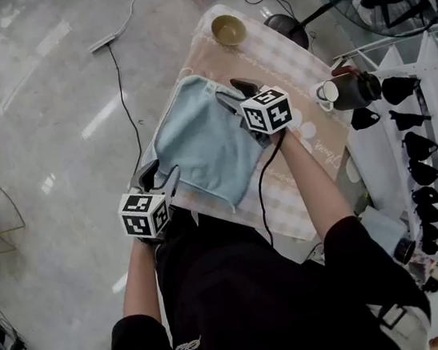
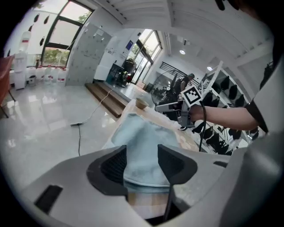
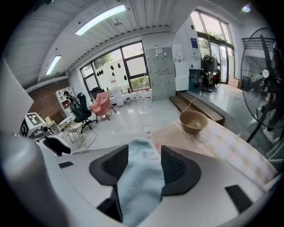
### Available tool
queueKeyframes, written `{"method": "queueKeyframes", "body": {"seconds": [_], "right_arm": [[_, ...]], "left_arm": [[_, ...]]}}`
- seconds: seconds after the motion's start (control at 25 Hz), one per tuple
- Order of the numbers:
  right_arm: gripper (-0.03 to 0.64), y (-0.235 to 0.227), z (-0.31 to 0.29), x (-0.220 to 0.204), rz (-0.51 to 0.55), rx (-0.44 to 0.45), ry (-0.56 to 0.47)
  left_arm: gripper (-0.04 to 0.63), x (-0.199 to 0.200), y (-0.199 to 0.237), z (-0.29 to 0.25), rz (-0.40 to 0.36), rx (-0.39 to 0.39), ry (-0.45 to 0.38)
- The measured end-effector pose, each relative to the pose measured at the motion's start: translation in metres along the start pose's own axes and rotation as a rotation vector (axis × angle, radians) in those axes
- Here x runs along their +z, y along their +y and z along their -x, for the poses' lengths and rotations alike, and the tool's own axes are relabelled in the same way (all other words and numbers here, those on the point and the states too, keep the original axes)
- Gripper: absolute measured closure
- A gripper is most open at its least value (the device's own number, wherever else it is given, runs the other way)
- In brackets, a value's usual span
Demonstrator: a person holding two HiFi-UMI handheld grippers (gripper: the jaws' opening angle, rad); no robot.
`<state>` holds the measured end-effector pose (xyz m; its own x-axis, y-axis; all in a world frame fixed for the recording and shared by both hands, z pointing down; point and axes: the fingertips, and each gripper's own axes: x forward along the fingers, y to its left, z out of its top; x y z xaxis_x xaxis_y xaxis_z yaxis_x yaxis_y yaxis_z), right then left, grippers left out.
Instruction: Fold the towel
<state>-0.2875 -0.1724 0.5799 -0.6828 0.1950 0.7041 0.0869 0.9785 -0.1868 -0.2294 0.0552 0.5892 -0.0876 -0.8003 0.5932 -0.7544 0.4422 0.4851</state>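
The left gripper [image 1: 163, 178] is angling downward from a bare forearm at the table's near corner. Its jaws are standing apart, released, with the pale blue terry towel [image 1: 202, 144] lying between them. The towel's folded edge is sitting just ahead of the pads, and the table edge is running close on its left.

The right gripper [image 1: 232, 95], on an outstretched arm, is likewise gaping loosely around a raised towel corner. Bare beige checked tablecloth [image 1: 275, 57] is stretching ahead to a round tan bowl [image 1: 228, 30]. The white sewn label [image 3: 148, 154] between its jaws is unreadable.
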Motion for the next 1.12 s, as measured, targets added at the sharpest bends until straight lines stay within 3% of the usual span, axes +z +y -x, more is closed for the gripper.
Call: {"method": "queueKeyframes", "body": {"seconds": [0.24,0.52,0.84,1.12], "right_arm": [[0.408,-0.044,0.049,-0.055,-0.049,-0.057,0.022],[0.408,-0.075,0.092,-0.102,-0.094,-0.087,0.02],[0.408,-0.093,0.119,-0.156,-0.087,-0.055,0.062],[0.408,-0.095,0.108,-0.176,-0.062,0.026,0.088]], "left_arm": [[0.394,-0.028,-0.073,-0.037,-0.058,-0.11,0.088],[0.394,-0.055,-0.128,-0.066,-0.109,-0.158,0.151],[0.394,-0.095,-0.178,-0.088,-0.129,-0.147,0.189],[0.393,-0.128,-0.199,-0.098,-0.193,-0.066,0.222]]}}
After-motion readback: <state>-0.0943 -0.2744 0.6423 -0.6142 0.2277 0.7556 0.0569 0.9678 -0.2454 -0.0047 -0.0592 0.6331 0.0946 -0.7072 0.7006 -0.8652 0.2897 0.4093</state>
